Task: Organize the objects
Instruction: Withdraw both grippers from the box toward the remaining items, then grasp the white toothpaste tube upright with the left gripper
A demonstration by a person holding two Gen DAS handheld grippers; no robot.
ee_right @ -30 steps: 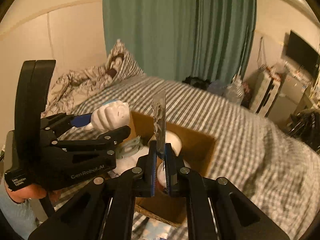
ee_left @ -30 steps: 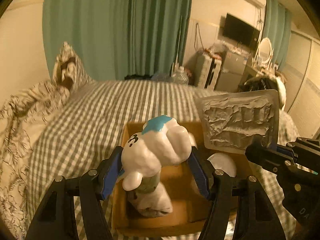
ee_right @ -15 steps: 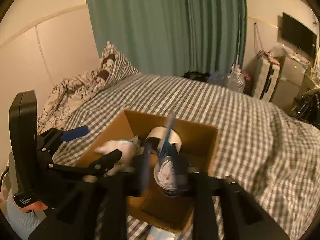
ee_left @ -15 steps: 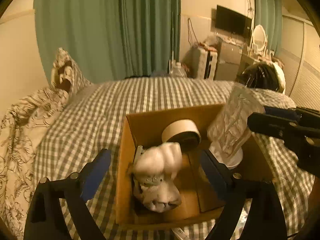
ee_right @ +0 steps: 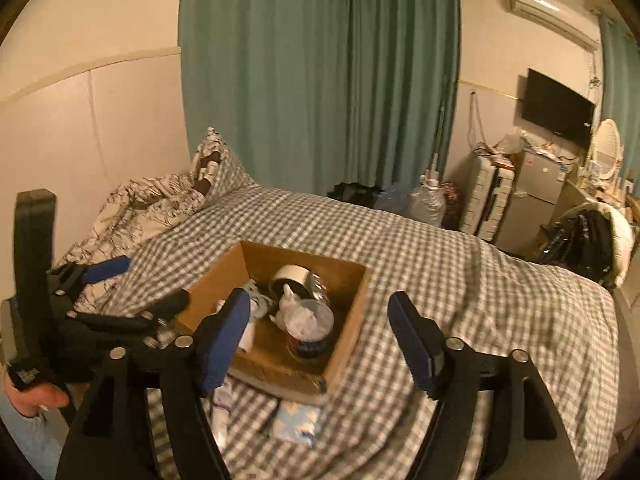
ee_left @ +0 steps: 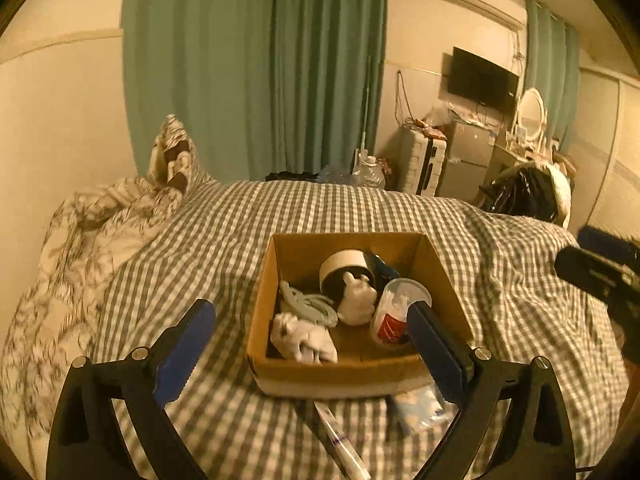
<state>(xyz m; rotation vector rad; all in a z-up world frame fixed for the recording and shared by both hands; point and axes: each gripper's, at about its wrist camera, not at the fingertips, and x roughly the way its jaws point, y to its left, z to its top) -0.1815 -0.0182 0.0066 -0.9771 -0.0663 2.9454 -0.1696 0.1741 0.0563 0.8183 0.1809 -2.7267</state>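
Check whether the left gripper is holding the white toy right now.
No. The left gripper is open with nothing between its jaws, and the white toy lies inside the box.

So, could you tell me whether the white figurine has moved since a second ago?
Yes. The white figurine was clamped in the left gripper above the cardboard box; now it lies inside the box beside the tape roll.

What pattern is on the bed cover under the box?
A grey-and-white check on the bed cover, clearest in the right wrist view.
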